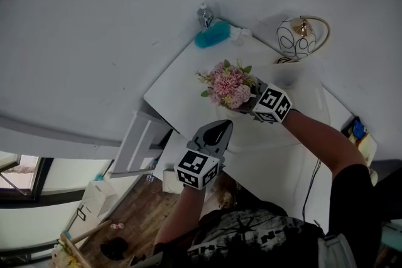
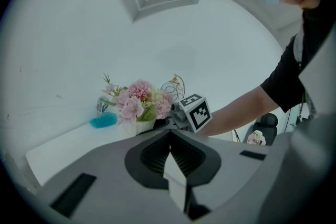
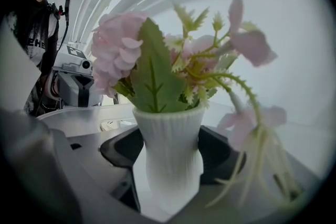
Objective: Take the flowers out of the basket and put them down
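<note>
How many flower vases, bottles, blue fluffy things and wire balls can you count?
flower vase: 1
bottle: 1
blue fluffy thing: 1
wire ball: 1
Total: 4

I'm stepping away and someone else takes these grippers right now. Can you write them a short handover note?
Left gripper: shut, empty, held short of the flowers.
Right gripper: jaws wide, one on each side of the white vase. Whether the pads press on it doesn't show.
Things: the flowers sit in that vase over the white table. The wire basket stands apart, to their right in the head view.
Done: the flowers are out of the basket.
Left: check that the vase stands on the table, then let go and back the right gripper off.
</note>
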Demonstrator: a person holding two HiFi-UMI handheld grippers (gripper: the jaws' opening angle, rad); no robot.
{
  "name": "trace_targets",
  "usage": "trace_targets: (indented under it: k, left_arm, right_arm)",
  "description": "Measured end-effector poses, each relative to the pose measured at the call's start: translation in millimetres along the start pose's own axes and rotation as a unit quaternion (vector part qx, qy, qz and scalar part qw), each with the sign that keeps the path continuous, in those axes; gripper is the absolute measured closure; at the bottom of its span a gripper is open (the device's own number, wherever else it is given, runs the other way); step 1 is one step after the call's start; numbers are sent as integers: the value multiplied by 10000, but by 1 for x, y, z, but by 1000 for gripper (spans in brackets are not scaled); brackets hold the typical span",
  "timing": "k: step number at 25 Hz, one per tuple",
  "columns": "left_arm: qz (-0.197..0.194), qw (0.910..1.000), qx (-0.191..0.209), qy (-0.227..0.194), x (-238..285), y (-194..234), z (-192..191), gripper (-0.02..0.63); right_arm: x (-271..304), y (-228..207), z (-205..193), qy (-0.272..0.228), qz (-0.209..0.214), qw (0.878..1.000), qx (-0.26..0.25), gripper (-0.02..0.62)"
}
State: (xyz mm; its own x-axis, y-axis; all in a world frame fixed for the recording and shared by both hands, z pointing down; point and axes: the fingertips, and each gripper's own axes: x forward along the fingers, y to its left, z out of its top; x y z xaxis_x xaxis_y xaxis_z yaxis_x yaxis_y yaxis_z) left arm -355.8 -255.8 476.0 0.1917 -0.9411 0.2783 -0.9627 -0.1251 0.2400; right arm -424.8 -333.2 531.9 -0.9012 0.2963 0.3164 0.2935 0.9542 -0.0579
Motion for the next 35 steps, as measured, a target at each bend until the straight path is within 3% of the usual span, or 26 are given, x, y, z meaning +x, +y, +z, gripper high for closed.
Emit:
trace_targets:
  k: [13, 24, 35]
  left_arm:
    - [-42, 9996, 256, -67, -10, -11, 12, 591]
    - [-174, 9983, 449, -317, -35, -28, 28, 591]
    - [-579, 9954, 681, -348, -69, -81, 18, 592]
  right_arm:
    - [-39, 19, 35, -103, -78, 9999, -110, 262]
    - [-89, 40, 102, -629, -535, 9964, -192, 262]
    - [-145, 85, 163, -954, -1056, 9894, -286, 264]
